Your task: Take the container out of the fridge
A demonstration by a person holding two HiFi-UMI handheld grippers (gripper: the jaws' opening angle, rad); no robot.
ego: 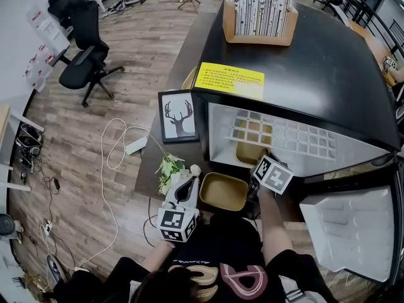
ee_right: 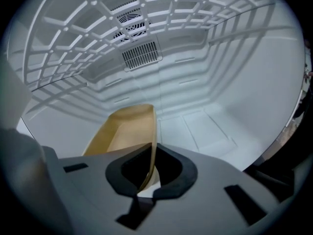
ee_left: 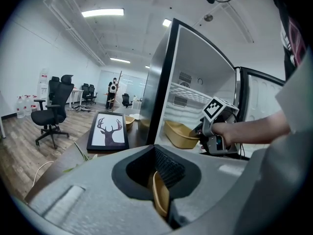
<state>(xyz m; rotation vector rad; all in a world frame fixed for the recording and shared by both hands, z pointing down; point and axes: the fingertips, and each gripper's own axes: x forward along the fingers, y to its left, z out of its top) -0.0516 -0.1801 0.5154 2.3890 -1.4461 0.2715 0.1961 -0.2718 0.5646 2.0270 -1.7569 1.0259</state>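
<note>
A tan container (ego: 252, 145) lies on the floor of the open black fridge (ego: 328, 74). My right gripper (ego: 257, 168) reaches into the fridge and is shut on this container's (ee_right: 122, 131) near rim, with the thin wall pinched between the jaws of the right gripper (ee_right: 149, 173). A second tan container (ego: 223, 191) sits outside, just in front of the fridge. My left gripper (ego: 191, 187) is shut on its left rim (ee_left: 160, 196). The left gripper view also shows the fridge container (ee_left: 181, 133) and the right gripper (ee_left: 201, 131) holding it.
The fridge door (ego: 353, 229) hangs open at the right. A white wire shelf (ee_right: 122, 28) spans the fridge above the container. A deer picture (ego: 178, 117), white flowers (ego: 170, 168) and a wooden holder (ego: 260, 11) stand nearby. Office chairs (ego: 85, 36) are at far left.
</note>
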